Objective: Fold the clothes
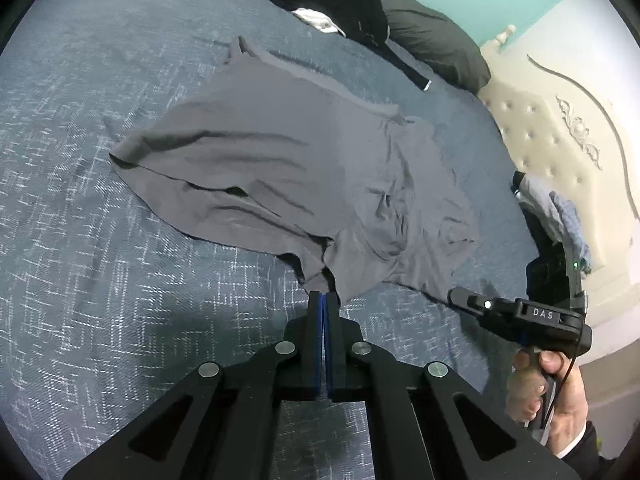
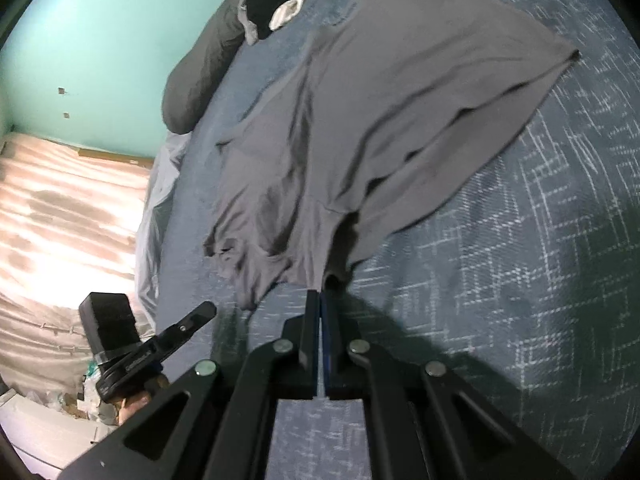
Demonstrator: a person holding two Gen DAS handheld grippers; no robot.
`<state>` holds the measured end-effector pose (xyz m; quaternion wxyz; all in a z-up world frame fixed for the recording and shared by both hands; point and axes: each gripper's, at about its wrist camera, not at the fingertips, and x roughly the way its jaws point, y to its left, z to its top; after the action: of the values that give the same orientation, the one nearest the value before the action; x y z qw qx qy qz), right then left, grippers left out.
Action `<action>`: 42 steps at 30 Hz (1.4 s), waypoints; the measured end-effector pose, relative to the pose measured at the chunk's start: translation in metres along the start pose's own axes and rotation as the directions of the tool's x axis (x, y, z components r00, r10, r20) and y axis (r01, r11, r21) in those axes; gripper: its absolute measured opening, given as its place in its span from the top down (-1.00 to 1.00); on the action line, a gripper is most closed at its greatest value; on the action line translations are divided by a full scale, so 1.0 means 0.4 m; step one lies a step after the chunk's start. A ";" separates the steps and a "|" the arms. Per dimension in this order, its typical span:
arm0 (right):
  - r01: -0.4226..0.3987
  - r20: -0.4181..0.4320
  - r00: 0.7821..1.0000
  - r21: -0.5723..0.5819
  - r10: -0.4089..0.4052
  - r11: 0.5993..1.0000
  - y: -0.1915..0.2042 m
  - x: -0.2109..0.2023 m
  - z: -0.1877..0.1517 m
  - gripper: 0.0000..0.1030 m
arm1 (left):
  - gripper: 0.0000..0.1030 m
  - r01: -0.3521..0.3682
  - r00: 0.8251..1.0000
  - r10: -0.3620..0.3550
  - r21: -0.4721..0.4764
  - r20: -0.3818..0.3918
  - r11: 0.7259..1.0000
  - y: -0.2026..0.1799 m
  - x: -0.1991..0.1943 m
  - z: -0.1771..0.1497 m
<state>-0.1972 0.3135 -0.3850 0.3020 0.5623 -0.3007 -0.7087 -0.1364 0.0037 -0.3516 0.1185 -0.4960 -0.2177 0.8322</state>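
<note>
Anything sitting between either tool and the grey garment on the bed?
Nothing visible. The left tool and right tool are each shut at the near edge of the grey garment, with only bare bedspread around them.

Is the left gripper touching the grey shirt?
Touching. In the left wrist view, the shut left gripper pinches the near edge of the grey shirt.

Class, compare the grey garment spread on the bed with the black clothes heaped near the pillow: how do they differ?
The grey garment is mid-grey; the black clothes are far darker. The grey garment lies spread out, wrinkled, mid-bed; the black clothes sit bunched in a heap by the pillow. Both rest, unfolded, on the blue bedspread.
</note>
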 end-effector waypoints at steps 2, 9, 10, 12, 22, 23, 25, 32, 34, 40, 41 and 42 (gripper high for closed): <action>0.009 0.001 1.000 0.002 -0.009 1.000 -0.005 0.003 0.001 0.99 | 1.00 0.001 1.000 -0.001 0.025 -0.002 1.000 -0.014 0.007 0.000; 0.013 0.004 1.000 0.016 -0.013 1.000 -0.014 0.011 0.007 0.99 | 0.92 -0.016 1.000 0.017 0.077 -0.018 0.997 -0.047 0.043 -0.002; 0.011 0.003 1.000 0.016 -0.011 1.000 -0.017 0.008 0.008 0.99 | 0.91 -0.021 1.000 0.022 0.081 -0.020 0.997 -0.050 0.047 -0.003; 0.008 0.003 1.000 0.017 -0.008 1.000 -0.025 0.002 0.009 0.99 | 0.69 -0.014 1.000 0.015 0.077 -0.023 0.997 -0.050 0.052 -0.002; -0.003 -0.001 1.000 0.018 0.003 1.000 -0.032 0.002 0.007 0.99 | 0.38 -0.027 0.999 0.030 0.078 -0.040 0.997 -0.050 0.078 -0.003; -0.004 -0.001 1.000 0.017 0.004 1.000 -0.031 0.003 0.006 0.99 | 0.38 -0.028 0.999 0.031 0.077 -0.040 0.997 -0.050 0.080 -0.001; -0.006 -0.001 1.000 0.018 0.006 1.000 -0.031 0.002 0.007 0.99 | 0.69 -0.019 0.999 0.023 0.079 -0.045 0.997 -0.050 0.084 0.000; -0.018 0.003 1.000 0.009 0.018 1.000 -0.017 -0.001 0.008 0.99 | 0.98 0.003 0.999 0.001 0.080 -0.045 0.997 -0.047 0.078 0.007; -0.026 0.008 1.000 0.004 0.026 1.000 -0.013 -0.009 0.008 0.99 | 0.98 0.014 1.000 -0.012 0.079 -0.028 0.997 -0.047 0.055 0.010; -0.053 0.022 0.998 -0.008 0.053 0.999 0.003 -0.040 0.008 0.99 | 0.98 0.045 0.999 -0.045 0.054 0.015 0.998 -0.037 -0.009 0.017; -0.055 0.023 0.998 -0.011 0.056 0.998 0.005 -0.045 0.008 0.99 | 0.98 0.045 0.999 -0.046 0.050 0.015 0.998 -0.035 -0.012 0.015; -0.058 0.024 0.998 -0.013 0.058 0.998 0.008 -0.049 0.008 0.99 | 0.98 0.046 0.999 -0.046 0.046 0.015 0.998 -0.032 -0.015 0.014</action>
<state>-0.1963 0.3266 -0.3699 0.3225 0.5427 -0.3161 -0.7082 -0.1385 0.0112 -0.3385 0.1471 -0.4813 -0.2110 0.8379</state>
